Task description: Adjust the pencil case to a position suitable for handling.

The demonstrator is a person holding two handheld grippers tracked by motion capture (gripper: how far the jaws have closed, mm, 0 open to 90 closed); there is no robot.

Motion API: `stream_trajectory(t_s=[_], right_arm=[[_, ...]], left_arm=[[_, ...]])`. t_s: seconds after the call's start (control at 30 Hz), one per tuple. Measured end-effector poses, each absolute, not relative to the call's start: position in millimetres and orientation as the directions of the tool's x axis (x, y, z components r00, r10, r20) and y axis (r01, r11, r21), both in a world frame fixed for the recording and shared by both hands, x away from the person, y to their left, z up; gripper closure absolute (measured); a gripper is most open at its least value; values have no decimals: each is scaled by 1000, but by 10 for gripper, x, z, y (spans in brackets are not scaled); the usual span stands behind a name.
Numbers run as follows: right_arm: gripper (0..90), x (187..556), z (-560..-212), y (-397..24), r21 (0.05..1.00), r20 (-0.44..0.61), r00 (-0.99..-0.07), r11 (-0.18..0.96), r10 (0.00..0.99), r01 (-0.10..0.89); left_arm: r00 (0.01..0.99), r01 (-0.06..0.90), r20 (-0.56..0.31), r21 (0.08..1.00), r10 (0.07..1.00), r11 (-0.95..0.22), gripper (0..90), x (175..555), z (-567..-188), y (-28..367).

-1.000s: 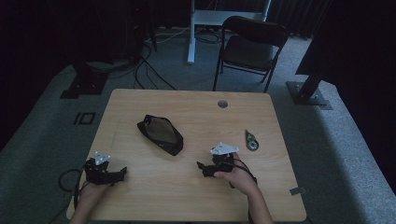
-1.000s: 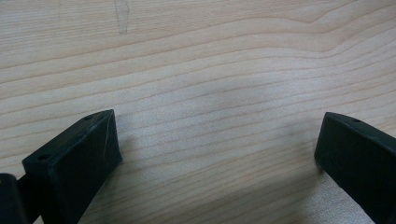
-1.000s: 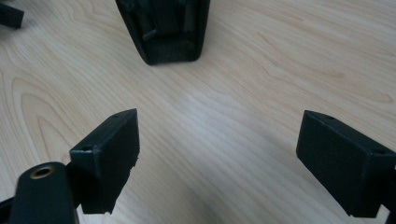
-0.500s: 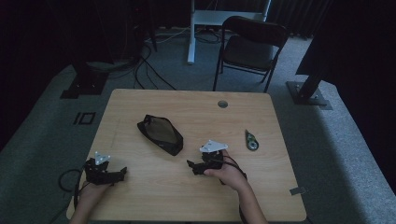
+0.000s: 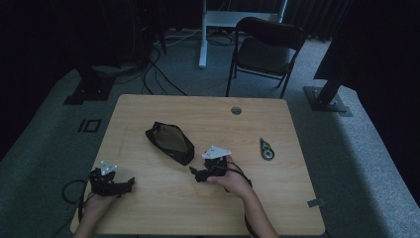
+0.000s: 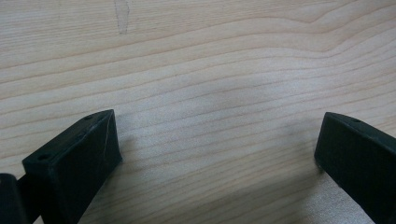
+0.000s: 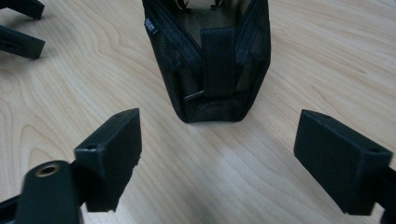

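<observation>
The right gripper (image 7: 217,158) has its two black jaws spread wide with nothing between them, low over the pale wooden table (image 7: 327,56). Straight ahead of them lies a black mesh zip pouch of soft fabric (image 7: 215,60), its near end pointing into the gap between the jaws but not touching either. A black strap runs down that near end, and the zip at the top looks parted; the inside is dim, so I cannot tell whether anything is in it.

In the high view the right gripper (image 5: 197,174) sits near the middle of the table (image 5: 148,109), held by the person's right hand (image 5: 229,177), with the pouch (image 5: 169,142) just beyond it and to its left.

The left gripper (image 6: 217,154) also stands open, its jaws far apart over bare wood grain. From above the left gripper (image 5: 128,184) rests near the table's left front corner, well apart from the pouch.

A small dark, oval tool with a round end (image 5: 267,149) lies alone towards the table's right side.
</observation>
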State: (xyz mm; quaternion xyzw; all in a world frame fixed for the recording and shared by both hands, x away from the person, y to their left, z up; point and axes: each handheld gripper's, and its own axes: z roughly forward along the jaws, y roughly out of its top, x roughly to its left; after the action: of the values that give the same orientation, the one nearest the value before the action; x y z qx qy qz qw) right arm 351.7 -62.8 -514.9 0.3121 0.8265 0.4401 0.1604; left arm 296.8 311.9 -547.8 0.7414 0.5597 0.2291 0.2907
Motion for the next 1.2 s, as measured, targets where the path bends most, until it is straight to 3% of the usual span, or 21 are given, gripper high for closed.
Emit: stream_trajectory(t_s=[0.23,0.4,0.63,0.93,1.2], right_arm=[[257,3568,-5121,-538,841,-2,-748,406,664,358],[373,3606,-5147,-456,835,25,-747,397,664,381],[446,3691,-5163,-428,832,47,-728,377,684,408],[630,3715,-5181,-367,830,6,-742,411,670,378],[718,3688,-5189,-337,825,-11,-741,425,671,373]], left_arm=[[268,697,14,687,963,-204,3,2968,-5478,3119],[268,696,14,688,963,-204,3,2968,-5479,3118],[271,696,14,687,962,-206,3,2966,-5478,3121],[272,696,14,687,962,-207,3,2966,-5478,3121],[271,696,14,687,962,-207,3,2966,-5478,3121]])
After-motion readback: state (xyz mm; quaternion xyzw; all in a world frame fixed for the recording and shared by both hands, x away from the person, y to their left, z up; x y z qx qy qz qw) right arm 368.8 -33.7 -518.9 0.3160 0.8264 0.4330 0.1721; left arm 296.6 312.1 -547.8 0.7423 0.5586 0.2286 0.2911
